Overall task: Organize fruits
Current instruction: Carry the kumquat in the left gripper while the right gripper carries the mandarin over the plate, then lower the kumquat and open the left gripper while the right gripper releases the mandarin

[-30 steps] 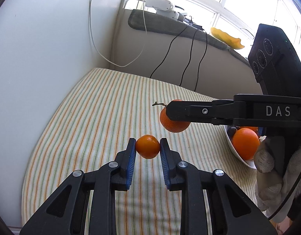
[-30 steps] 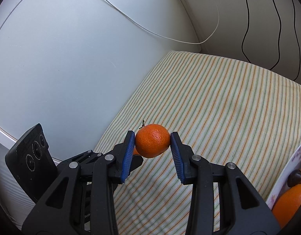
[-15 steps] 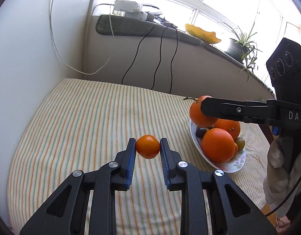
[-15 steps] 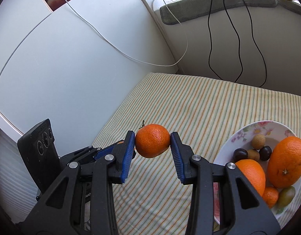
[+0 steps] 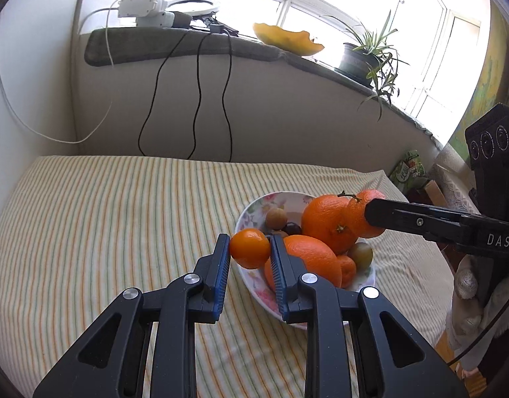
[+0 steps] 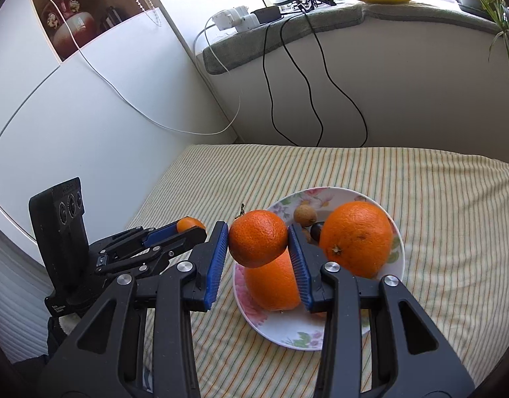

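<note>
**2 grippers, 2 citrus fruits, both held over the plate's near side**

Nearest in the left wrist view, the left gripper [image 5: 250, 248] points forward and downward, its 2 blue pads clamped on a small mandarin [image 5: 249, 248]. The fruit hangs off the cloth, just over the near-left rim of the flowered plate [image 5: 254, 213]. In the right wrist view the same gripper shows from the side at lower left, with only a sliver of its mandarin visible at the tips.

The right gripper [image 6: 258, 242] is likewise tilted downward, jaws pressed against both sides of a larger stemmed mandarin [image 6: 257, 237], its short stalk pointing up and to the left. It is carried above the plate's near-left part, over an orange [image 6: 271, 287] lying there. From the left wrist view this gripper reaches in from the right edge, and a light-gloved hand [image 5: 470, 301] shows below its handle.

On the plate sit 2 big oranges, the far one [image 6: 357, 238] toward the right rim, a smaller orange fruit, a greenish fruit [image 5: 361, 254], a round tan fruit [image 5: 276, 218] and a dark one beside it.

The plate rests on a striped tablecloth [image 5: 105, 225]. Beyond, black cables [image 5: 198, 99] hang down the wall under a windowsill holding a yellow dish [image 5: 287, 38] and a potted plant [image 5: 370, 53].
</note>
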`<action>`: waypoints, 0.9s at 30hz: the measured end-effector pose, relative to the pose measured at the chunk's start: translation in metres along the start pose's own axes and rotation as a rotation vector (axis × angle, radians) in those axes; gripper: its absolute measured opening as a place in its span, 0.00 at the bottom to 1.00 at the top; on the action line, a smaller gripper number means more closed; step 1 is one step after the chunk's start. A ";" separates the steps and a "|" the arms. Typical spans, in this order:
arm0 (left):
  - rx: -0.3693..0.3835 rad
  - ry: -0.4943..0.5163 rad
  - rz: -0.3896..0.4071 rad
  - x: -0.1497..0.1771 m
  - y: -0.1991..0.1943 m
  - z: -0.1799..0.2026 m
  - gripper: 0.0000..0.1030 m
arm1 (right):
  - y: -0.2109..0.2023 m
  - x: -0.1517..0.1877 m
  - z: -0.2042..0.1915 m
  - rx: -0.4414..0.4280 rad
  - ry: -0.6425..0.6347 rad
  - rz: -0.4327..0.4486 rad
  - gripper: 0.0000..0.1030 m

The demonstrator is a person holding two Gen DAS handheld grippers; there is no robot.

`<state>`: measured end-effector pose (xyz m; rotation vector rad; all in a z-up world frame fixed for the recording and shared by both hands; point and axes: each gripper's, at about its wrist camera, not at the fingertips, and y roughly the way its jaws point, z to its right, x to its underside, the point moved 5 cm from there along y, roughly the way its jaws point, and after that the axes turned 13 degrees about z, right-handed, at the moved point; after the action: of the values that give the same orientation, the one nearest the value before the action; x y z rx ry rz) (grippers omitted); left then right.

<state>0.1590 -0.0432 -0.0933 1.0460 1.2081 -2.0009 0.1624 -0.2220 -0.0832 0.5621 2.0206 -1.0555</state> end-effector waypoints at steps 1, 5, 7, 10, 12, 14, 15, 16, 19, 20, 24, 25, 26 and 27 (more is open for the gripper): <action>0.006 0.005 -0.001 -0.001 0.003 0.004 0.22 | -0.003 0.002 0.004 0.009 -0.002 0.002 0.38; 0.029 0.024 -0.014 -0.004 0.013 0.017 0.22 | -0.005 0.003 0.017 0.023 0.003 -0.004 0.38; 0.039 0.033 -0.023 -0.004 0.019 0.023 0.22 | -0.007 0.006 0.021 0.026 0.004 -0.009 0.38; 0.051 0.044 -0.031 -0.005 0.025 0.031 0.22 | -0.005 0.008 0.026 0.033 0.002 -0.013 0.38; 0.057 0.052 -0.033 -0.006 0.029 0.037 0.22 | -0.005 0.009 0.029 0.034 0.005 -0.017 0.38; 0.063 0.060 -0.036 -0.007 0.032 0.041 0.22 | -0.004 0.010 0.032 0.035 0.008 -0.020 0.38; 0.066 0.063 -0.036 -0.007 0.033 0.043 0.22 | -0.005 0.011 0.033 0.038 0.010 -0.020 0.39; 0.067 0.065 -0.035 -0.008 0.034 0.045 0.22 | -0.005 0.011 0.034 0.039 0.011 -0.020 0.39; 0.072 0.073 -0.036 -0.009 0.035 0.049 0.26 | -0.006 0.011 0.036 0.044 0.010 -0.016 0.39; 0.075 0.076 -0.035 -0.010 0.034 0.051 0.29 | -0.007 0.012 0.037 0.045 0.010 -0.016 0.39; 0.076 0.081 -0.031 -0.010 0.033 0.054 0.36 | -0.006 0.013 0.038 0.046 0.006 -0.024 0.41; 0.076 0.082 -0.030 -0.011 0.032 0.055 0.36 | -0.007 0.013 0.038 0.048 0.004 -0.019 0.48; 0.073 0.084 -0.028 -0.011 0.031 0.055 0.36 | -0.009 0.013 0.037 0.047 0.003 -0.011 0.55; 0.072 0.085 -0.027 -0.011 0.029 0.055 0.36 | -0.011 0.012 0.036 0.047 0.001 -0.003 0.56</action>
<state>0.1697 -0.1044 -0.0818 1.1670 1.2074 -2.0526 0.1635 -0.2579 -0.1008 0.5845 2.0025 -1.1067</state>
